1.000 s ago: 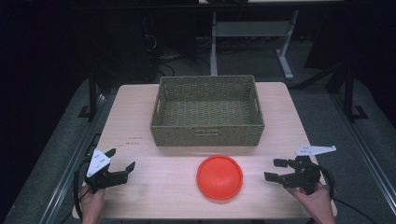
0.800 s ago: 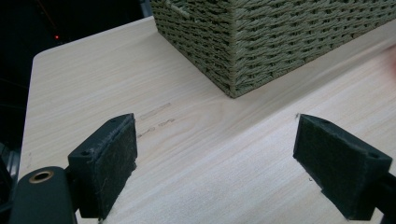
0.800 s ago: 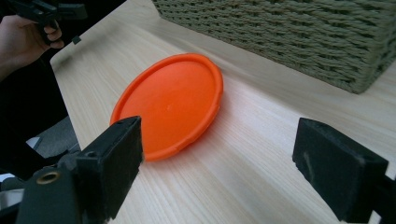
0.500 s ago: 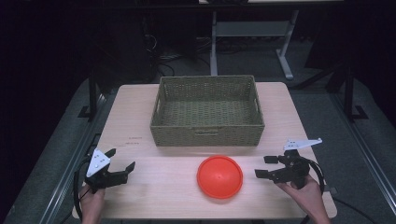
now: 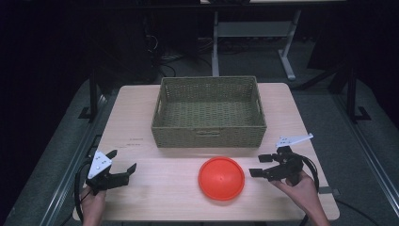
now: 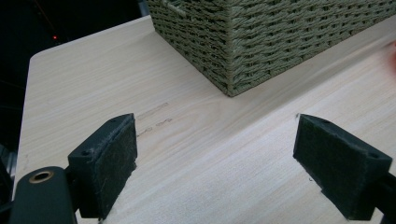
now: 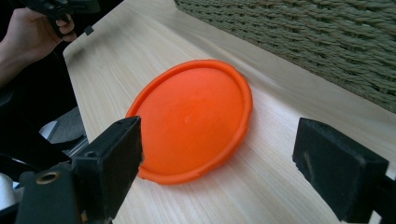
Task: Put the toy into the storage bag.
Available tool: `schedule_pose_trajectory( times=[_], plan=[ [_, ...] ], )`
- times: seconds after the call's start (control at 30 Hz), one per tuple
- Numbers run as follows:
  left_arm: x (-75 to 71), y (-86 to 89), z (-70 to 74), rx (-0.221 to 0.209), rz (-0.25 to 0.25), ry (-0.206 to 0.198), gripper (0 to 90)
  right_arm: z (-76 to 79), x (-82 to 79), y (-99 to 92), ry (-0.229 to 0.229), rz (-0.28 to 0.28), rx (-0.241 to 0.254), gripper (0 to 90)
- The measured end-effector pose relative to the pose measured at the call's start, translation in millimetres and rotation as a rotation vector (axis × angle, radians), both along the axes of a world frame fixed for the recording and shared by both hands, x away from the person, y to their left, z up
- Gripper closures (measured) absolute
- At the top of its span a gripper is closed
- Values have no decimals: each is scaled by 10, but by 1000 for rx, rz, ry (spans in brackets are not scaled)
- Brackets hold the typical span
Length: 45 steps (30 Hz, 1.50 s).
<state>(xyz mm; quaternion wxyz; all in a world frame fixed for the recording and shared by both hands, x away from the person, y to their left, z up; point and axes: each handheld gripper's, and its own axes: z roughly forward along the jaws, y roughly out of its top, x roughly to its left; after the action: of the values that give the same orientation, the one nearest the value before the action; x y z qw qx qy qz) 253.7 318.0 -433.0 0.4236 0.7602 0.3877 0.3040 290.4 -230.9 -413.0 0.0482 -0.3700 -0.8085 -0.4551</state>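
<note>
An orange round plate (image 5: 221, 178) lies upside down on the wooden table (image 5: 160, 188), in front of a woven basket (image 5: 209, 112). My right gripper (image 5: 259, 165) stands open just right of the plate, jaws pointing at its rim. Through the right gripper view the plate (image 7: 194, 116) lies close ahead between the wide jaws of that gripper (image 7: 233, 163). My left gripper (image 5: 123, 161) is open near the table's front left corner, far from the plate. In the left gripper view its jaws (image 6: 224, 161) frame bare wood, with the basket's corner (image 6: 261, 37) beyond.
The basket is empty and fills the middle back of the table. Bare wood lies between the left gripper and the plate. A metal stand (image 5: 249, 37) rises on the floor behind the table. The other hand (image 7: 37, 28) with its gripper appears in the right gripper view.
My right gripper has moved left and slightly forward toward the plate's right rim. The left gripper, the plate and the basket have stayed put.
</note>
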Motion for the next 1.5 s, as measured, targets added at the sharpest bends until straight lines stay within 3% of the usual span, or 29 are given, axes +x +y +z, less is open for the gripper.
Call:
schedule_pose_trajectory(
  times=[0.63, 0.83, 1.5],
  plan=[
    [10, 9, -6, 0, 4, 5, 130, -2, 210, 251, 34, 53, -39, 153],
    [16, 22, -6, 2, 4, 6, 130, -48, 299, 299, 69, 61, -54, 158],
    [22, 36, -8, 0, 10, 11, 130, -256, 483, 337, 148, 64, -96, 277]
  ],
)
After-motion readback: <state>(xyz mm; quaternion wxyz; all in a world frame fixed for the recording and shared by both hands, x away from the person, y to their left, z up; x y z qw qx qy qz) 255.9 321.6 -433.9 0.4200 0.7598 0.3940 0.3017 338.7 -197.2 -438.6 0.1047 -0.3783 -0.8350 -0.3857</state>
